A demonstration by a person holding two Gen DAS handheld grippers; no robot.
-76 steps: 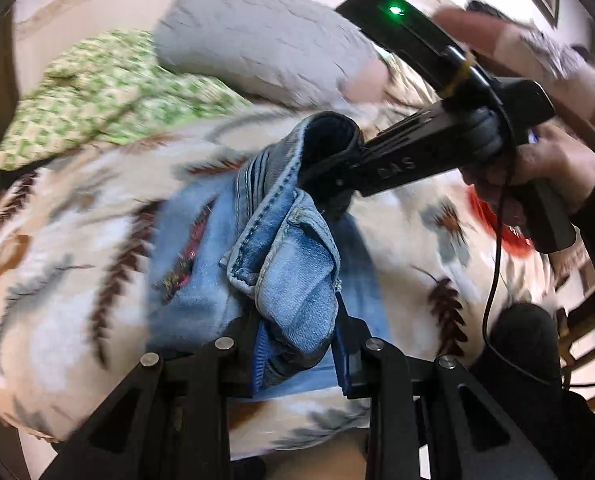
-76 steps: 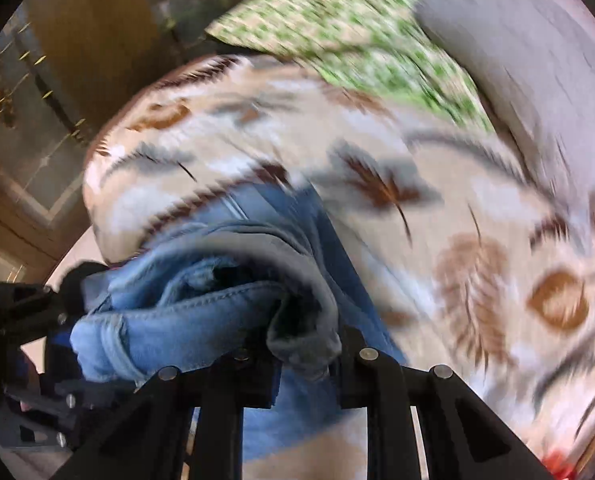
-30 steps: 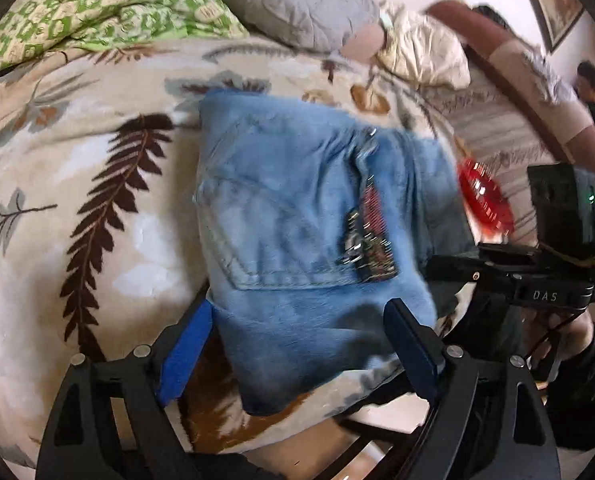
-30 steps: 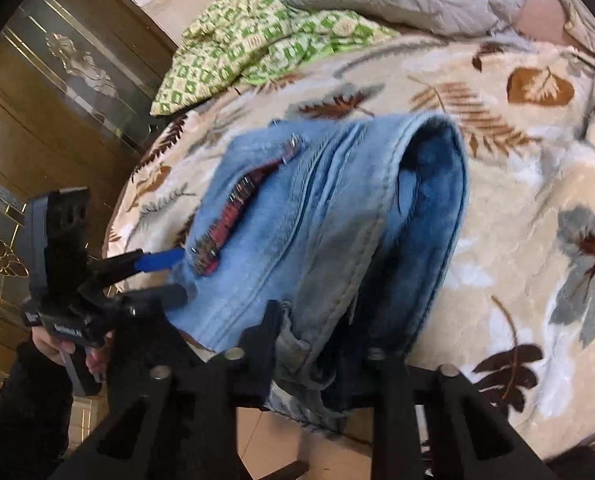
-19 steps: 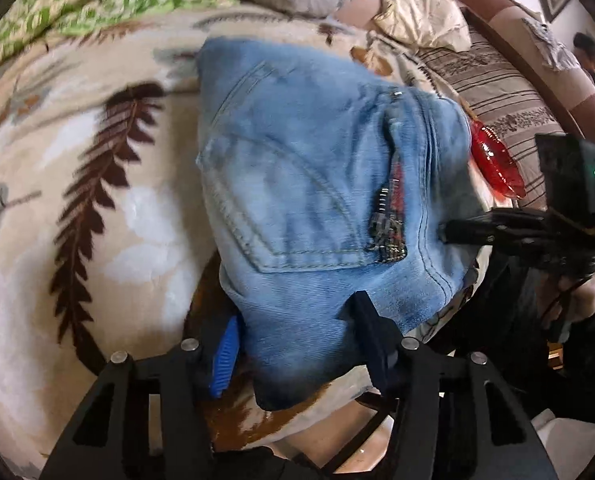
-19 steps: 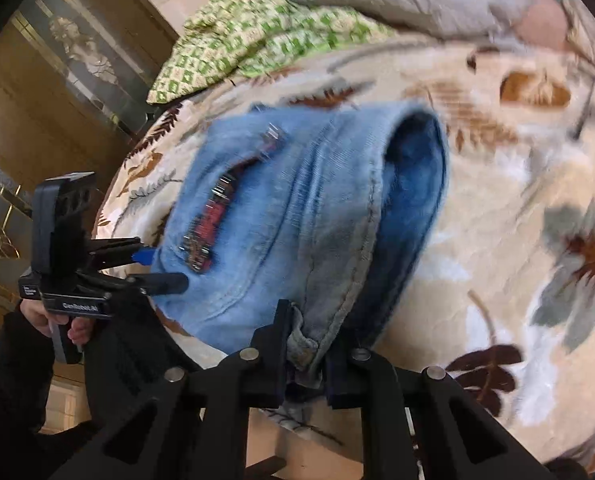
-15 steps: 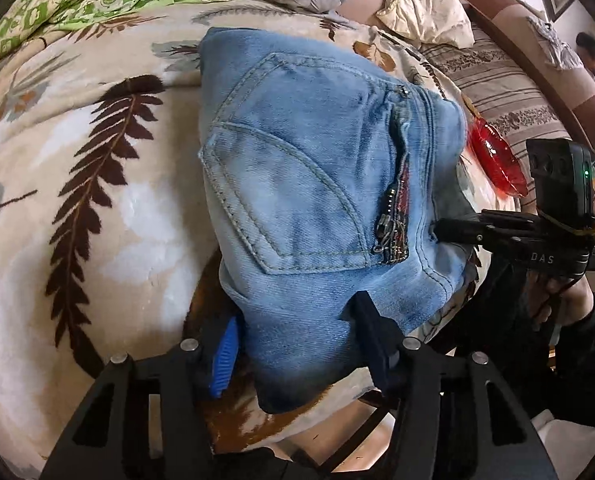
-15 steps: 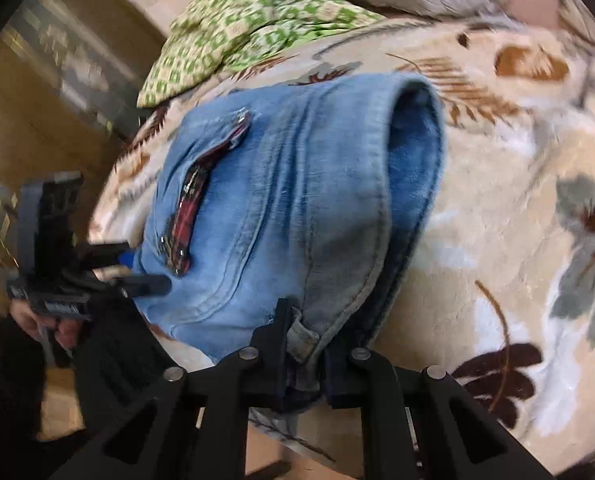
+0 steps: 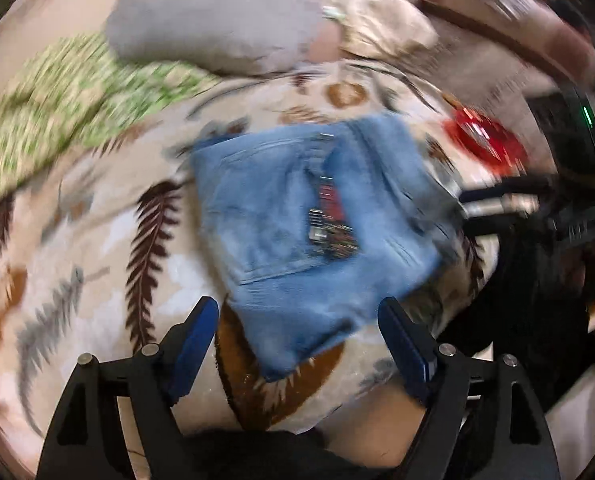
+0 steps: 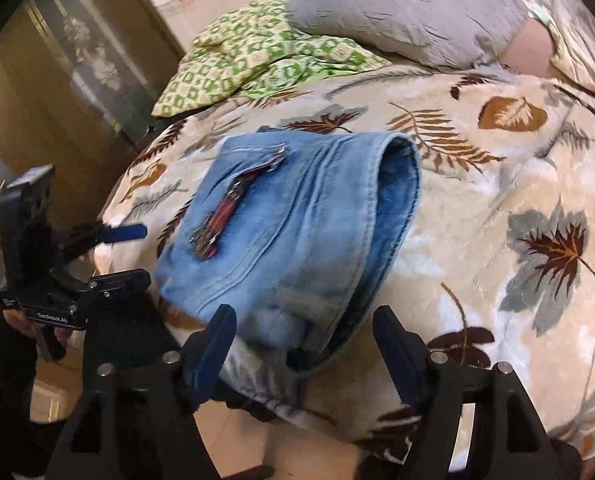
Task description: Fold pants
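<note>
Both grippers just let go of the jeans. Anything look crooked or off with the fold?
Mostly tidy. The folded jeans lie askew on the leaf-print blanket, with the near corner overhanging the bed edge, and the right-hand fold gapes open rather than lying flat.

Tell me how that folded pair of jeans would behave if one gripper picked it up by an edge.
The folded jeans would probably sag and unfold: the layers lie loose, gaping open at one end. The denim looks thick, so likely heavy for its size. On the plush leaf-print blanket, a push would probably bunch it rather than slide it.
</note>
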